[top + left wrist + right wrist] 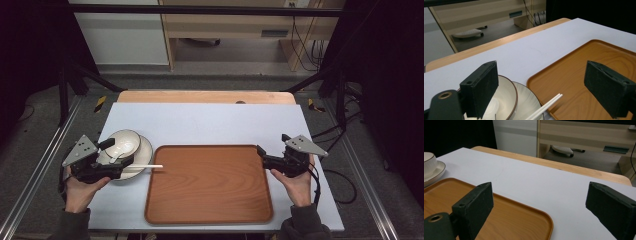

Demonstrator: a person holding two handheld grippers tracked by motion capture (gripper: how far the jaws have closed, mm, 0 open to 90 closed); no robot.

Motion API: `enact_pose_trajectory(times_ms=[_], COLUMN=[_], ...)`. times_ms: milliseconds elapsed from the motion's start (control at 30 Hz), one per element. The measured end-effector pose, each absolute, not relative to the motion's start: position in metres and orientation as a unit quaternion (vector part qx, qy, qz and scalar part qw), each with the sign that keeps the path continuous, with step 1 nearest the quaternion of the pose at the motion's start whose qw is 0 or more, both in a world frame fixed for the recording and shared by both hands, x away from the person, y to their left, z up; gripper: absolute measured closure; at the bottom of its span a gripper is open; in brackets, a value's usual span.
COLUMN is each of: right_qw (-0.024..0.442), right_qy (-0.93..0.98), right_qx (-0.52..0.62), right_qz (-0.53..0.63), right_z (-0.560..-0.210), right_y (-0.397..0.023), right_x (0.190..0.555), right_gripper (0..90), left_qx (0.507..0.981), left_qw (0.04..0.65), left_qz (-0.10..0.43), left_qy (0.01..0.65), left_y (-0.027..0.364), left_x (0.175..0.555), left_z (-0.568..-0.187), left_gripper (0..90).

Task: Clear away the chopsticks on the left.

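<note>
Setup: while we are hovering, both grippers are gaping wide, holding nothing.
Left gripper [114, 152]: sitting over bowl [123, 142] and plate [143, 150].
Chopsticks [145, 166]: lying on plate, long axis pointing right toward tray [210, 210].
Right gripper [261, 152]: waiting at tray's right edge, farther off.

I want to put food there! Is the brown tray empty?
Empty: the tray shows bare wood; only the chopsticks' tips reach over its left rim.

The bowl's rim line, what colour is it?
Dark brown, on a cream bowl; clearest in the left gripper view.

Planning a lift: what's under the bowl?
A plate sits under the bowl, with chopsticks across its rim. The plate's centre is covered by the bowl.
</note>
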State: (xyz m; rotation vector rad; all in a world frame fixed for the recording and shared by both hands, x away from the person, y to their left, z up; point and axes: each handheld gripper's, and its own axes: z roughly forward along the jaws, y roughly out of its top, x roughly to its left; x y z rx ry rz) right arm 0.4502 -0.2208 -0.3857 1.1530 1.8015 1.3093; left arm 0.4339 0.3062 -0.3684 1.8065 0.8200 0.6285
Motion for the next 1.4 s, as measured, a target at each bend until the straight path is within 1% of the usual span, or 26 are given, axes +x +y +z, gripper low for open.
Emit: enact_pose_trajectory(times_ms=[133,367,500,600,667,767,867,967,1067,1133,1233,1400], right_qw=[0.313,0.312,0.308,0.306,0.306,0.308,0.309,0.309,0.307,0.309,0.309,0.308], right_qy=[0.682,0.689,0.695,0.699,0.698,0.697,0.695,0.695,0.697,0.697,0.698,0.699], right_qx=[0.44,0.44,0.438,0.438,0.439,0.437,0.438,0.438,0.438,0.437,0.436,0.437], right_qz=[0.494,0.485,0.48,0.475,0.475,0.478,0.479,0.478,0.477,0.477,0.476,0.476], right_z=[-0.386,-0.388,-0.391,-0.392,-0.392,-0.39,-0.39,-0.39,-0.39,-0.39,-0.391,-0.391], right_y=[-0.223,-0.218,-0.214,-0.212,-0.211,-0.212,-0.212,-0.212,-0.211,-0.211,-0.211,-0.21], right_x=[0.45,0.45,0.451,0.45,0.45,0.448,0.448,0.448,0.447,0.448,0.448,0.448], right_gripper=[7.9,8.1,8.1,8.1,8.1,8.0,8.0,8.1,8.1,8.1,8.1,8.3], left_qx=[0.755,0.767,0.765,0.78,0.789,0.815,0.821,0.833,0.849,0.85,0.858,0.856], left_qw=[0.499,0.494,0.506,0.489,0.486,0.456,0.444,0.422,0.389,0.384,0.358,0.355], left_qz=[0.263,0.253,0.245,0.245,0.231,0.207,0.206,0.192,0.192,0.192,0.194,0.199], left_qy=[0.334,0.323,0.315,0.303,0.297,0.291,0.292,0.301,0.303,0.305,0.312,0.319], left_y=[0.307,0.323,0.331,0.335,0.34,0.354,0.361,0.368,0.365,0.364,0.355,0.351], left_x=[0.429,0.419,0.409,0.405,0.402,0.398,0.396,0.397,0.401,0.403,0.414,0.423], left_z=[-0.369,-0.372,-0.373,-0.375,-0.378,-0.382,-0.384,-0.391,-0.4,-0.402,-0.416,-0.426], left_gripper=[12.3,12.9,13.5,13.4,13.4,12.3,12.5,13.4,13.3,13.8,15.6,18.6])
